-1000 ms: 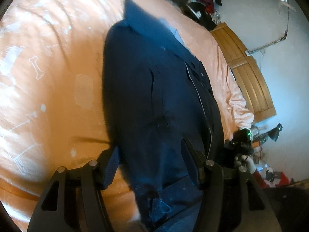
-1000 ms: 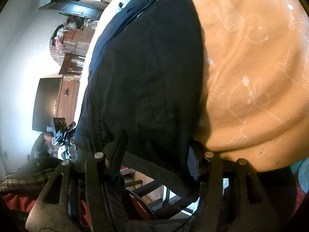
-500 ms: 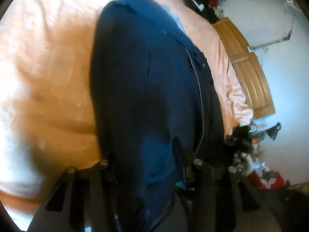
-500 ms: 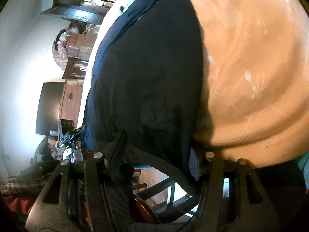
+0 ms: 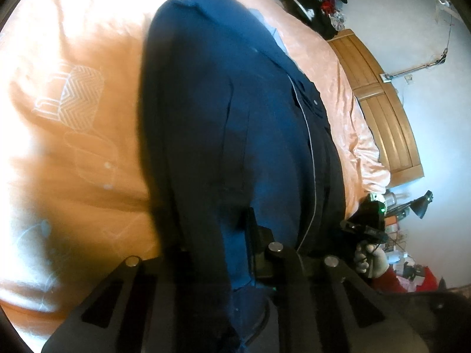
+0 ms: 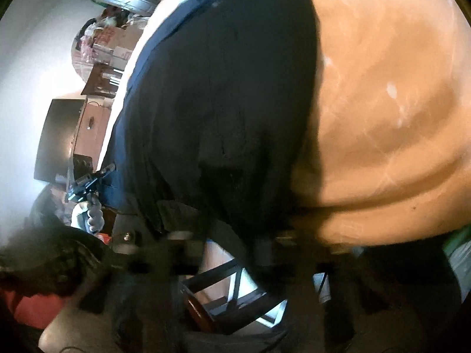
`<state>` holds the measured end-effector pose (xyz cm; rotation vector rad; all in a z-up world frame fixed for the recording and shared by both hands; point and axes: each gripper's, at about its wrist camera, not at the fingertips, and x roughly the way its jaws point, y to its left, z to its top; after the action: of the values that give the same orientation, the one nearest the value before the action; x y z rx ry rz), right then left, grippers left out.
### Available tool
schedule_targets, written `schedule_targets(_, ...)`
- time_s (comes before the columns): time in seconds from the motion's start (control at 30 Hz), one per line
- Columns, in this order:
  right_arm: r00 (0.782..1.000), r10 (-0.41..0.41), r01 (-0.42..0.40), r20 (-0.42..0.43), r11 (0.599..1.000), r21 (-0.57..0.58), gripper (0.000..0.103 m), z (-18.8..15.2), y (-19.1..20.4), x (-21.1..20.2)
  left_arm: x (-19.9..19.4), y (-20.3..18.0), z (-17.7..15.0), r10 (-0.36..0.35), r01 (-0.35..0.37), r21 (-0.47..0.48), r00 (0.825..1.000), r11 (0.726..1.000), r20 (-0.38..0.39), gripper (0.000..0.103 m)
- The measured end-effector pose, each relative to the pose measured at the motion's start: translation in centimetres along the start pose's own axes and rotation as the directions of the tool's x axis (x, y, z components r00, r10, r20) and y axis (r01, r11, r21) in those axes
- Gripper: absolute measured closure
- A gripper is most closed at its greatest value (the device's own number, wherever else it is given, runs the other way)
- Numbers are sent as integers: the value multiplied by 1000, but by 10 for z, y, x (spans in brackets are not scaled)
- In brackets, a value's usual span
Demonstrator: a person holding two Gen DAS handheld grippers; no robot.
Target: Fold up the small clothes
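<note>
A navy collared garment (image 5: 235, 117) with thin white piping lies lengthwise on the orange bedspread (image 5: 73, 147). My left gripper (image 5: 215, 247) sits at the near hem, shut on the fabric; one finger (image 5: 256, 244) shows and the other is under the cloth. In the right wrist view the same garment (image 6: 220, 88) hangs over the bed's edge, its hem between the fingers of my right gripper (image 6: 217, 232), which is too blurred to judge. Each view also shows the other gripper, right gripper (image 5: 365, 226) and left gripper (image 6: 88, 179), held in a gloved hand (image 5: 368, 261).
A wooden headboard (image 5: 382, 117) and a pile of clothes (image 5: 318, 0) lie past the garment's collar end. A desk lamp (image 5: 421, 206) stands beside the bed. Below the bed's edge is a dark chair (image 6: 229, 288); boxes (image 6: 112, 41) and a dark screen (image 6: 56, 141) stand farther off.
The left gripper's fingers have drawn together on the hem. The right gripper's fingers have narrowed and now blur with motion. The bedspread has wrinkled as the garment shifts.
</note>
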<state>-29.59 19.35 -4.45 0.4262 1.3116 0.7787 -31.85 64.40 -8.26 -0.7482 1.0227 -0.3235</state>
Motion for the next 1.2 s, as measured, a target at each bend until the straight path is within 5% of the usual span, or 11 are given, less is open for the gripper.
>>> schedule_targets(0.13, 979, 150, -144, 139, 988, -51, 99, 8, 29, -45, -17, -19, 4, -92, 92, -3, 994, 996, 54, 99)
schedule_targets(0.27, 945, 243, -222, 222, 968, -114, 98, 37, 58, -81, -39, -59, 31, -238, 233, 56, 964, 971, 121, 101)
schedule_targets(0.47, 909, 297, -264, 293, 953, -148, 97, 111, 71, -106, -46, -80, 97, -375, 377, 29, 905, 926, 203, 101)
schedule_targets(0.57, 902, 302, -259, 308, 950, -173, 96, 160, 80, -105, -48, -80, 144, -390, 396, 23, 891, 918, 231, 101)
schedule_targets(0.77, 912, 254, -225, 323, 966, -126, 90, 283, 52, -81, -14, -80, 253, -334, 338, 33, 905, 941, 262, 93)
schedule_targets(0.87, 947, 131, -125, 293, 991, -41, 81, 326, 17, -51, 30, -47, 316, -254, 269, -26, 934, 963, 253, 51)
schedule_targets(0.97, 958, -15, 2, 287, 999, 47, 51, 341, -15, -31, 87, 6, 353, -12, 47, -184, 982, 982, 188, 50)
schedule_targets(1.0, 957, -18, 3, 289, 999, 53, 49, 339, -22, -27, 100, 18, 356, 49, -15, -202, 985, 979, 166, 54)
schedule_targets(1.03, 958, -18, 3, 287, 999, 53, 46, 338, -26, -25, 106, 25, 355, 62, -24, -210, 983, 977, 174, 57)
schedule_targets(1.2, 968, -64, 56, 242, 998, 39, 43, 329, -38, -6, 89, 16, 350, 26, 14, -156, 967, 988, 254, 42)
